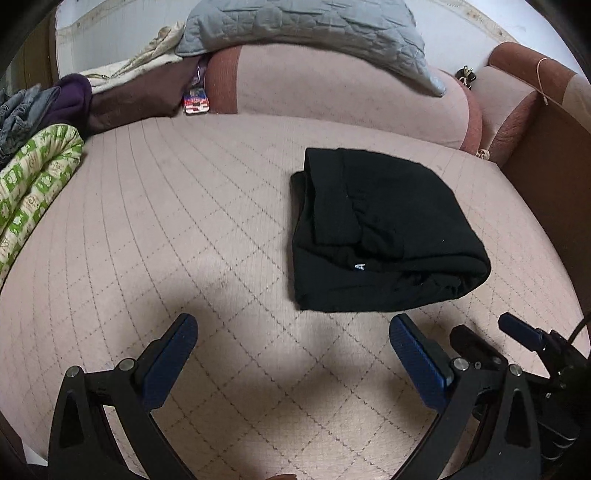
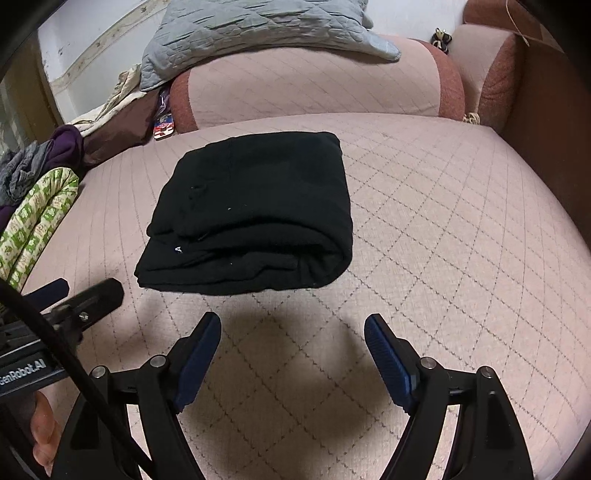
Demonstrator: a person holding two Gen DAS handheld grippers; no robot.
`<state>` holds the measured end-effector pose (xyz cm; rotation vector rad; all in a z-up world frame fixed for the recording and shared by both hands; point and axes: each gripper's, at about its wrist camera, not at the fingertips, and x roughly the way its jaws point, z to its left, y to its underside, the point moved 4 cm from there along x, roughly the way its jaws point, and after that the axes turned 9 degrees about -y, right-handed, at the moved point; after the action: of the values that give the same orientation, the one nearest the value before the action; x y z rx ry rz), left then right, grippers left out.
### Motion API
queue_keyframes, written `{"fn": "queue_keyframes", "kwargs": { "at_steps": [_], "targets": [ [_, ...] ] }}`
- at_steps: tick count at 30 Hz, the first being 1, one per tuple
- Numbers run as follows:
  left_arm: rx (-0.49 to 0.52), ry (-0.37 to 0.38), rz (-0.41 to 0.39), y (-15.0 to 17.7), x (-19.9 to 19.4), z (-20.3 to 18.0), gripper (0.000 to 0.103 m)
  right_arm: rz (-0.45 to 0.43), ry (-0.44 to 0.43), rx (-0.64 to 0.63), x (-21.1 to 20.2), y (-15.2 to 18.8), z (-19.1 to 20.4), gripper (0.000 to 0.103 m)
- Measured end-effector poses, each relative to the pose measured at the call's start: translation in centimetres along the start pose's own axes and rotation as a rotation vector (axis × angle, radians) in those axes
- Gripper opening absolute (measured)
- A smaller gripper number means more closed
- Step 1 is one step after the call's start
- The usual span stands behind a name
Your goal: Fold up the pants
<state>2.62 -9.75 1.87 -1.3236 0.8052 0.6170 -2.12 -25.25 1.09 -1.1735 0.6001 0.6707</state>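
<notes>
The black pants (image 1: 376, 236) lie folded into a thick rectangle on the pink quilted sofa seat (image 1: 184, 229); they also show in the right wrist view (image 2: 255, 214). My left gripper (image 1: 293, 325) is open and empty, hovering above the seat just in front of and left of the pants. My right gripper (image 2: 291, 325) is open and empty, in front of the pants' near edge. The right gripper's fingers (image 1: 517, 332) show at the left view's lower right. The left gripper's fingers (image 2: 99, 291) show at the right view's left.
A grey quilted blanket (image 1: 306, 29) lies on the sofa back. A green-patterned cloth (image 1: 33, 184) and a heap of purple and grey clothes (image 1: 55, 103) sit at the left. A wooden armrest (image 1: 546, 177) borders the right. A small printed packet (image 1: 195, 101) lies by the backrest.
</notes>
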Motion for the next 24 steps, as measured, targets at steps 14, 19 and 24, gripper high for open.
{"fn": "queue_keyframes", "kwargs": {
  "at_steps": [14,19,24],
  "targets": [
    [0.012,0.024,0.025,0.65,0.06,-0.36,0.103,0.006,0.023,-0.011,0.32,0.31,0.01,0.088],
    [0.018,0.028,0.034,0.71,0.21,-0.44,0.103,0.012,0.028,-0.012,0.59,0.48,-0.02,0.088],
    [0.014,0.034,0.042,0.76,0.39,-0.41,0.103,0.011,0.029,-0.012,0.63,0.48,-0.04,0.088]
  ]
}}
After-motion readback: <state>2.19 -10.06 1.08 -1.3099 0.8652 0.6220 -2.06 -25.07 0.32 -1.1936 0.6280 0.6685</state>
